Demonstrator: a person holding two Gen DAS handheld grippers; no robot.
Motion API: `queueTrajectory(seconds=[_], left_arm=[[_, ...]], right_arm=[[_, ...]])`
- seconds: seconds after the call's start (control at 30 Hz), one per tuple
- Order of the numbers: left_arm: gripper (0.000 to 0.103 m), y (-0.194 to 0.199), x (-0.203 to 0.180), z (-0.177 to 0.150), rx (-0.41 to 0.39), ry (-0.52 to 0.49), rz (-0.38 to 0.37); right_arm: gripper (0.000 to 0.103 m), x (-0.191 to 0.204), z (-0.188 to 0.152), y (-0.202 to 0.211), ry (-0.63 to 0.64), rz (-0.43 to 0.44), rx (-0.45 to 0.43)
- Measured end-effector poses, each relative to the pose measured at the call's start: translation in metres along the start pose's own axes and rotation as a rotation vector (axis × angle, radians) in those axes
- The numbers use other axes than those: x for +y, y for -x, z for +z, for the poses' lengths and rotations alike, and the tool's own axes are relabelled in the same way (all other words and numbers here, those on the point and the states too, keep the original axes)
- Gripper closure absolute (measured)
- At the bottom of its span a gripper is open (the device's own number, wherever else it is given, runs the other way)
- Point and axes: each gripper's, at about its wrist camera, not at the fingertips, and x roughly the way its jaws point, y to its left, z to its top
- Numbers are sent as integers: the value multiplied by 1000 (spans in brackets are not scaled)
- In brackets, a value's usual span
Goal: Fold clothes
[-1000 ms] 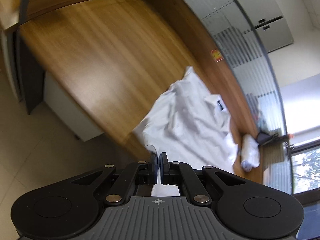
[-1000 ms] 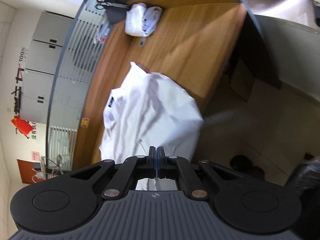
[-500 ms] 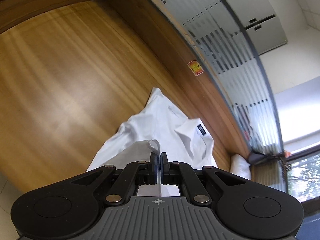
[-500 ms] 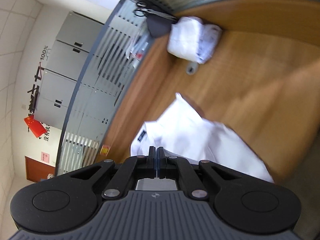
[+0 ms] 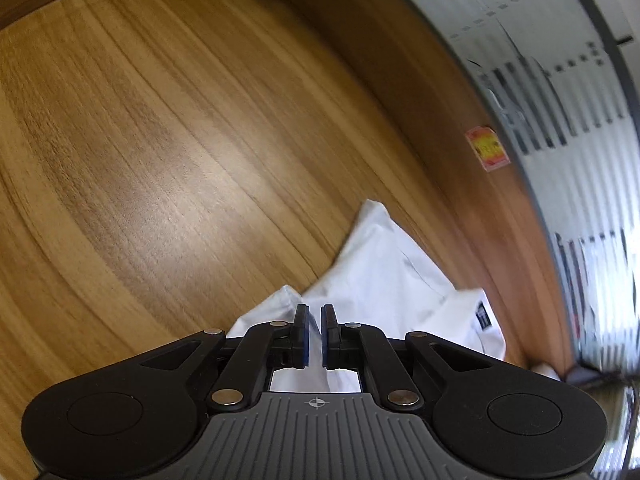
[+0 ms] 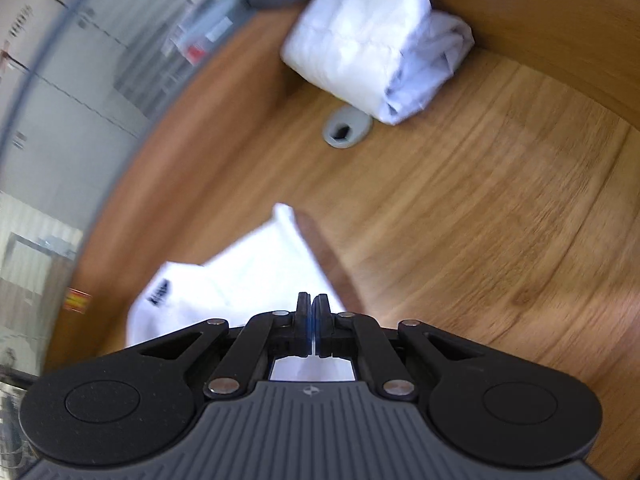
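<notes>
**Mara:** Left wrist first. The left gripper [image 5: 316, 322] has its jaws a little apart, with a fold of the white shirt [image 5: 384, 276] running through the gap. I'd call that slack, not a real clamp. The rest of the shirt spreads ahead and to the right of the tips, dark collar label [image 5: 484, 316] off to the right, and one pointed corner reaches farthest forward on the wooden table [image 5: 180, 140].

**Jon:** And the frosted partition [image 5: 560, 112] curves along the right, with a small red sticker [image 5: 488, 148] at its foot. What about the other side?

**Mara:** Right wrist view: the right gripper [image 6: 313, 320] is pressed together on shirt cloth, with a white strip showing between the pads and more under the body. The shirt [image 6: 248, 268] lies ahead and to the left of those tips, with the label [image 6: 160, 292] at far left. It's blurred, so I can't read the creases.

**Jon:** Far ahead there's a folded white bundle [image 6: 368, 36], well apart from the shirt, with a grey cable grommet [image 6: 346, 130] just in front of it.

**Mara:** My guess is they're laying a fold over toward the collar. To do it well, both edges should land level so the crease runs straight, and the right should let go only once the cloth rests flat. If the left is already loose, that side could sag and skew the fold.

**Jon:** And keep it short of the bundle.
</notes>
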Motion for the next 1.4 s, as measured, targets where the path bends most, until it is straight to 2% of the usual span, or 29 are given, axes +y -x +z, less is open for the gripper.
queueTrajectory(seconds=[0.2,0.3,0.33,0.37,0.4,0.43,0.47,0.63,0.7,0.73,0.77,0.9,1.0,1.1,1.3,1.4], left_arm=[[97,-9,6,5,-38,11,50],[95,-2,7,6,-75,6,16],[85,2,5,7,-85,-7,4],[74,6,3,7,-94,-24,-8],[68,11,1,7,-103,-41,-20],[59,16,-3,7,-110,-77,-31],[56,21,-8,6,-116,-118,-41],[45,36,-41,-1,-89,-380,-120],[43,37,-58,-8,-55,-518,-162],[38,36,-68,-12,-32,-593,-187],[33,34,-78,-18,-5,-666,-215],[28,22,-108,-47,122,-899,-321],[26,9,-125,-69,197,-1007,-354],[26,-3,-137,-90,235,-1081,-364],[26,-21,-161,-130,276,-1221,-371],[29,-28,-169,-143,271,-1277,-372]], right_arm=[[101,-10,0,-18,44,-78,20],[96,-6,0,-16,94,-85,12],[91,-2,0,-13,122,-91,2],[79,2,1,-8,156,-94,-9],[73,6,2,-3,191,-98,-21],[72,10,2,2,225,-101,-33],[72,16,3,7,264,-101,-40],[69,53,-1,35,501,-23,-27],[62,68,-5,43,595,44,18],[60,76,-8,45,632,70,46],[59,82,-11,46,667,94,75],[59,102,-22,51,744,164,150],[59,112,-26,51,769,190,190],[59,122,-29,50,807,208,234],[59,143,-32,37,921,222,351],[59,155,-29,28,993,237,412]])
